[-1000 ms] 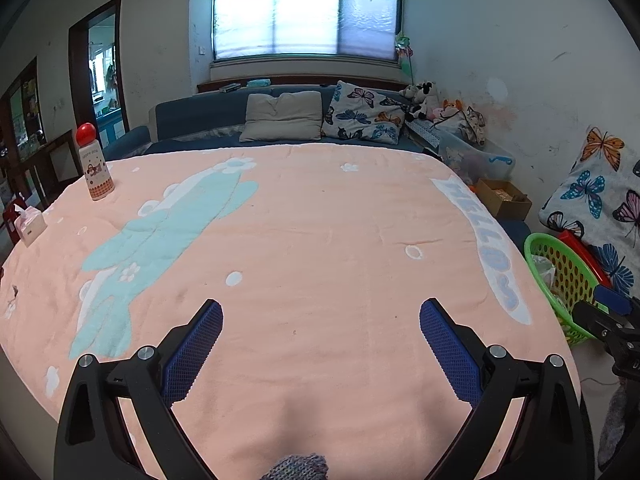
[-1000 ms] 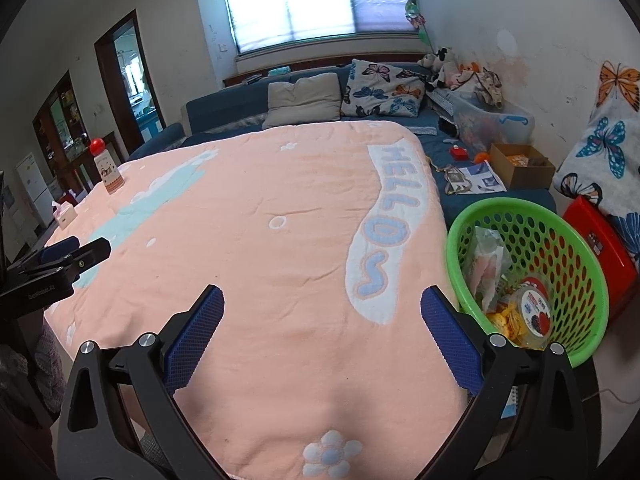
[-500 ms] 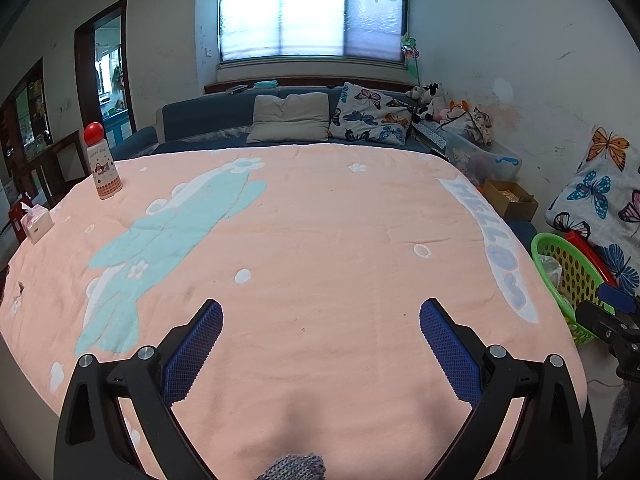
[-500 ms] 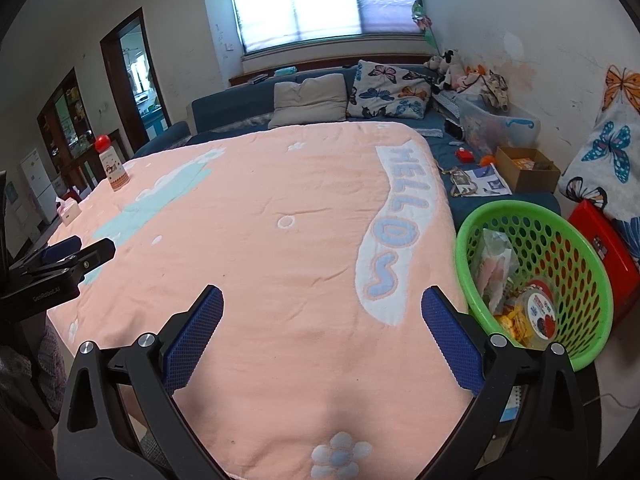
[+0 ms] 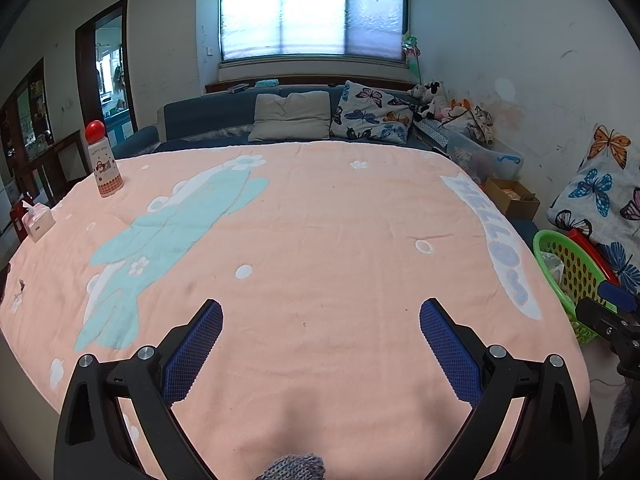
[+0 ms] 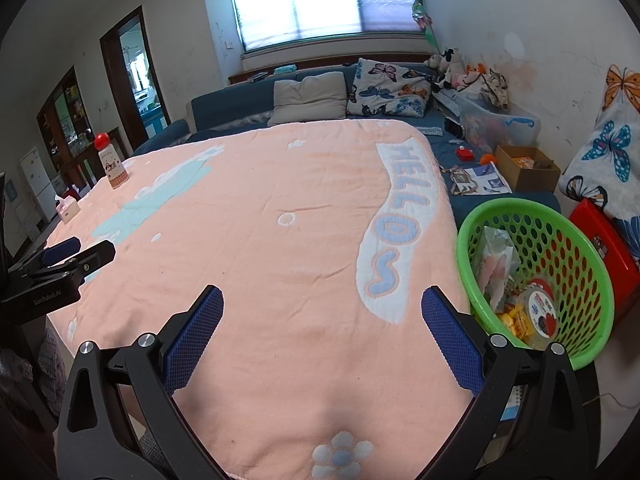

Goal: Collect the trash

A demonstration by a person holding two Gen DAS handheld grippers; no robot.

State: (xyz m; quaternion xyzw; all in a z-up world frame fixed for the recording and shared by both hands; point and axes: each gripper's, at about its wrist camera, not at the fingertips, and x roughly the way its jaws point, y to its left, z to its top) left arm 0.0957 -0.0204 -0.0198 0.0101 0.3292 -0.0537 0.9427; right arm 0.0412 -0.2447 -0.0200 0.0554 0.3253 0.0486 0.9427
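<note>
Two grippers, both empty. Your left gripper [image 5: 320,332] and right gripper [image 6: 322,320] hover over the near edge of the table, each with its blue-padded jaws spread wide apart, nothing between them.

Task thing: the round green perforated plastic basket [image 6: 580,264] sits off the table's right edge, below the surface, just beside your right gripper. It holds the trash [image 6: 520,300]: crinkled clear wrappers, yellow packets, a round lidded tub with a red-and-white label.

Step in hand, as a judgement: the table reads cleared, so collection looks at or near its end. No loose litter shows on the cloth. Your next move calls for a scan of the far left corner before you call it done.

Surface: a peach fleece blanket with a mint cartoon figure and "HELLO" lettering [image 5: 340,240] covers the table, lightly creased. At the far left stand a white bottle with a red ball cap [image 5: 105,160] and a small pink tissue box [image 5: 37,222]; I judge both to be household items, not trash.

Room: blue sofa [image 5: 224,116] with a beige cushion and a butterfly-print one under a wide window [image 5: 312,12]; cardboard box [image 6: 528,168], clear storage bin and soft toys along the right wall.
</note>
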